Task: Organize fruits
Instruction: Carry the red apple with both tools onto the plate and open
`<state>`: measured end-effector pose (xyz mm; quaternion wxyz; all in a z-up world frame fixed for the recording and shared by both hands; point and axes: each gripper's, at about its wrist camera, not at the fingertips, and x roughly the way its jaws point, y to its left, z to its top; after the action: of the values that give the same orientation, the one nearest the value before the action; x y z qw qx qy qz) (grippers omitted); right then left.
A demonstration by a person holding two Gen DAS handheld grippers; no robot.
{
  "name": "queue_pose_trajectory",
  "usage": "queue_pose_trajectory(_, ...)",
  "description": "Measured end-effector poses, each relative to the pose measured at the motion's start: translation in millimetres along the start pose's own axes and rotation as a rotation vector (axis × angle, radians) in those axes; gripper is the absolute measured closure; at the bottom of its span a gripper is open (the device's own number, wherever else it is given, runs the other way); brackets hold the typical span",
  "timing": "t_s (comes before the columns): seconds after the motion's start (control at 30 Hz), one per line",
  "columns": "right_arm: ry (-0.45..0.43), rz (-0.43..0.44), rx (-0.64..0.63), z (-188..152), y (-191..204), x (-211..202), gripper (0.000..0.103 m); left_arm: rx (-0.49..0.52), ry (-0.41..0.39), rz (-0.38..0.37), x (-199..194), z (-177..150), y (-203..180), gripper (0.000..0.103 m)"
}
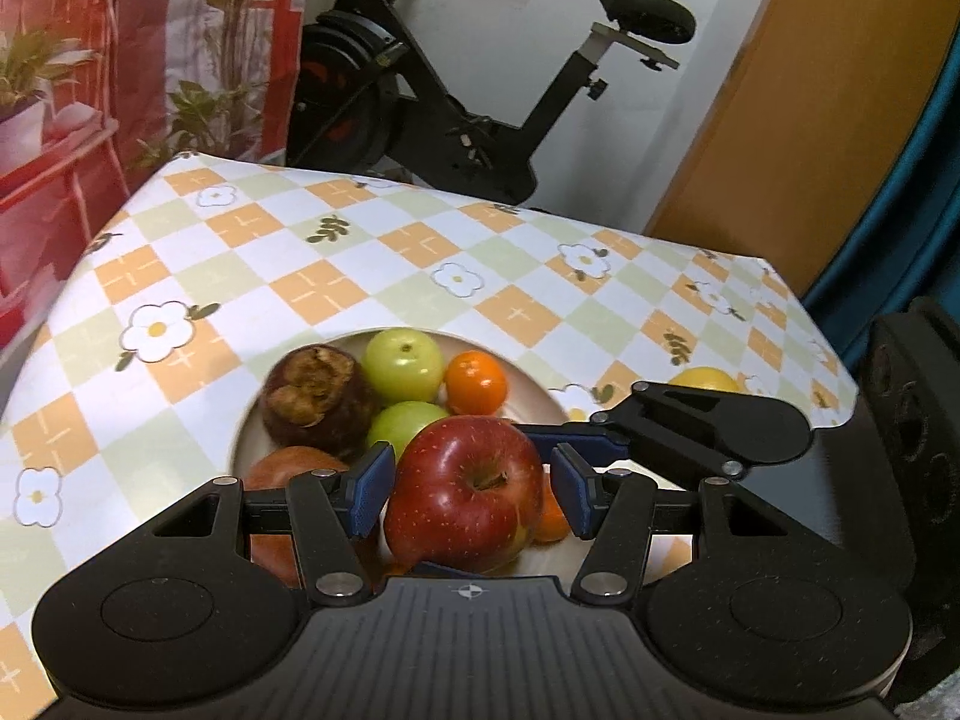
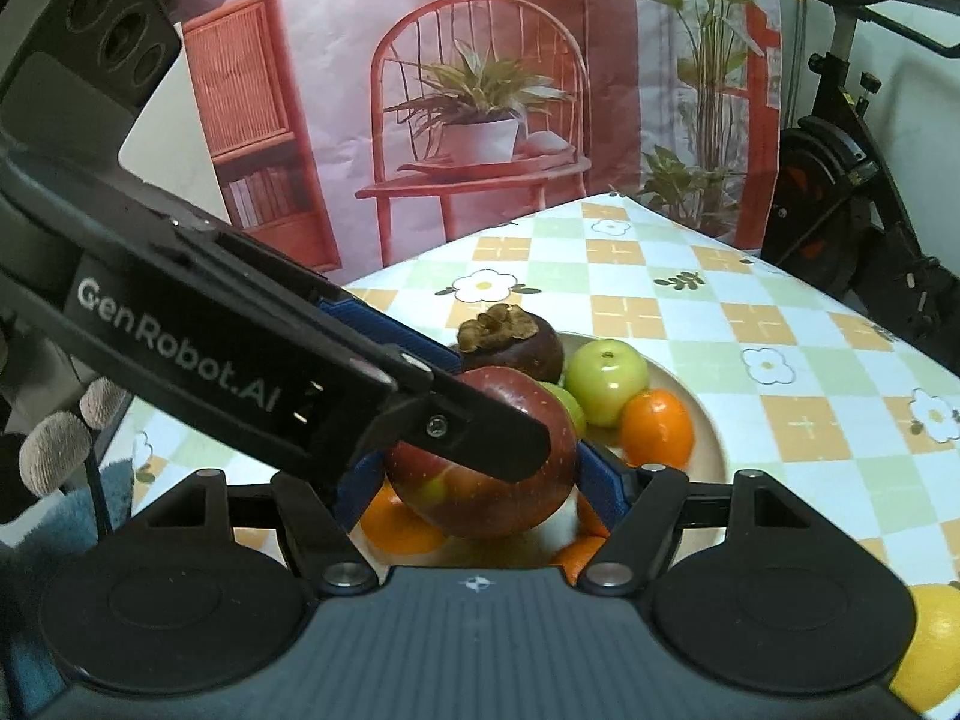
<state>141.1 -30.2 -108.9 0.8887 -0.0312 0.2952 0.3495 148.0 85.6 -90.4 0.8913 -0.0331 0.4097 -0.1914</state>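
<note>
Left gripper [image 1: 471, 495] pinches red apple [image 1: 465, 495] over plate [image 1: 600, 561]; right gripper [image 2: 480, 483] brackets same apple, contact unclear. Recommend lowering gently into a gap, clear of mangosteen [image 1: 315, 399].

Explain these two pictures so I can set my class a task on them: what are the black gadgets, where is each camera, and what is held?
A person holds a gripping tool in each hand; there is no robot arm. Each picture comes from a wide-angle camera on one tool, looking along its blue-padded fingers: the left tool and the right tool. On the checked tablecloth stands a plate with green apples, oranges and a dark brown fruit; a yellow fruit lies beside it. Both tools reach around the red apple over the plate. The right tool's pads look pressed on it; the left's grip I cannot confirm.
</note>
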Motion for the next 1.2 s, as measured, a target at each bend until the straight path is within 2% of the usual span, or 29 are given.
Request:
queue_pose_trajectory(0.13,-0.013,0.016,-0.017,1,6,3,0.031,-0.012,-0.012,0.012,0,-2,2,0.042)
queue_pose_trajectory(0.4,-0.009,-0.018,-0.015,-1,7,3,0.030,0.008,-0.007,0.021,0,-7,-3,0.040)
queue_pose_trajectory(0.87,-0.003,-0.045,0.013,-11,-1,-5,0.027,-0.027,-0.035,0.037,-7,-4,-5,0.040)
queue_pose_trajectory(1.2,0.014,-0.054,0.016,-21,-4,-10,0.025,-0.009,-0.037,0.046,-4,-3,-14,0.040)
